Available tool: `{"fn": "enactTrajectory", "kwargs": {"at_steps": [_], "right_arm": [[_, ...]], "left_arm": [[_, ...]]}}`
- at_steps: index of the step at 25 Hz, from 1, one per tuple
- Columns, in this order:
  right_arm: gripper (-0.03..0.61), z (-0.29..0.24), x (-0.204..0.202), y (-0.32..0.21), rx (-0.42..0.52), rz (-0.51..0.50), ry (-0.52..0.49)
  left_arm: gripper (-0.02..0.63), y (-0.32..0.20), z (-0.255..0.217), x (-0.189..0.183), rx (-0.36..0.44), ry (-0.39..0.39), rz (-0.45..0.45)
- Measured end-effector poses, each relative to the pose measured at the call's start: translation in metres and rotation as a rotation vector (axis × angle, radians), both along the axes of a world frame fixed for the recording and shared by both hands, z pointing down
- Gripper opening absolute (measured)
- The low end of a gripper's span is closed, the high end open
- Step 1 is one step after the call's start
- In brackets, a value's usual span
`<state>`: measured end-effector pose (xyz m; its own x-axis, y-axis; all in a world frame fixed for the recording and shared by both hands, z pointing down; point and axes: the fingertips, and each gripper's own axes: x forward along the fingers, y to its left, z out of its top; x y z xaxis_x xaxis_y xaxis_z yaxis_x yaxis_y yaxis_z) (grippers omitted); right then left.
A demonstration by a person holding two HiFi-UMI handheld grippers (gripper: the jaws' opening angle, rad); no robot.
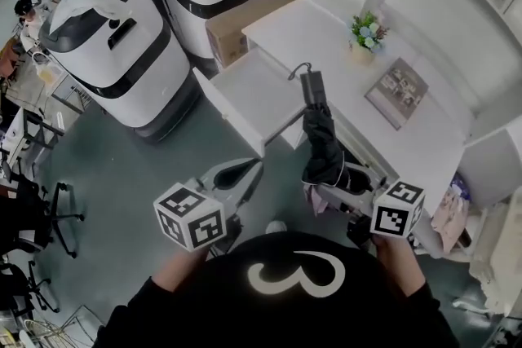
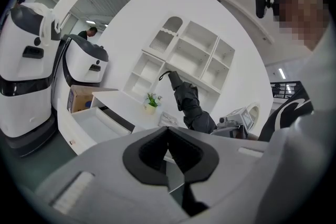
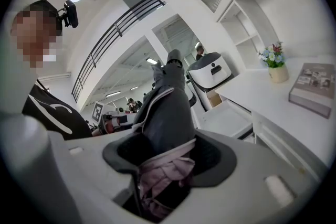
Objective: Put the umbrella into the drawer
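A folded black umbrella with pink lining at its base sticks out of my right gripper, which is shut on it; its handle end with a wrist loop points toward the open white drawer. In the right gripper view the umbrella fills the jaws of the right gripper, and the drawer lies ahead to the right. My left gripper is beside it on the left, short of the drawer front, jaws together with nothing between them. The left gripper view shows its own jaw tips, the umbrella and the drawer.
The drawer belongs to a white desk carrying a flower pot and a book, with white shelves behind. A cardboard box and two large white-and-black machines stand left of the desk. Office chairs line the far left.
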<state>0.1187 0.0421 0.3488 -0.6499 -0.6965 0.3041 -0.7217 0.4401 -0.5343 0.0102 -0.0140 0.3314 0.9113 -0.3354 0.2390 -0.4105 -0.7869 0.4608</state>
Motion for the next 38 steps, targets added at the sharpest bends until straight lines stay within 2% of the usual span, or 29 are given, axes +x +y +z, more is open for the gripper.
{"fn": "enactTrajectory", "kwargs": {"at_steps": [8, 19, 27, 38], "right_arm": [[0.249, 0.003, 0.003, -0.052, 0.005, -0.024, 0.046], [0.249, 0.032, 0.000, -0.137, 0.000, -0.109, 0.139], [0.249, 0.075, -0.001, -0.224, -0.094, -0.150, 0.125], [0.247, 0.148, -0.003, -0.310, -0.222, -0.194, 0.220]], "left_arm": [[0.008, -0.036, 0.007, -0.003, -0.002, 0.006, -0.046], [0.008, -0.086, 0.021, -0.010, -0.027, -0.022, -0.141], [0.007, -0.157, 0.029, -0.011, -0.068, -0.043, -0.193], [0.008, -0.241, 0.058, -0.017, -0.133, -0.043, -0.274]]}}
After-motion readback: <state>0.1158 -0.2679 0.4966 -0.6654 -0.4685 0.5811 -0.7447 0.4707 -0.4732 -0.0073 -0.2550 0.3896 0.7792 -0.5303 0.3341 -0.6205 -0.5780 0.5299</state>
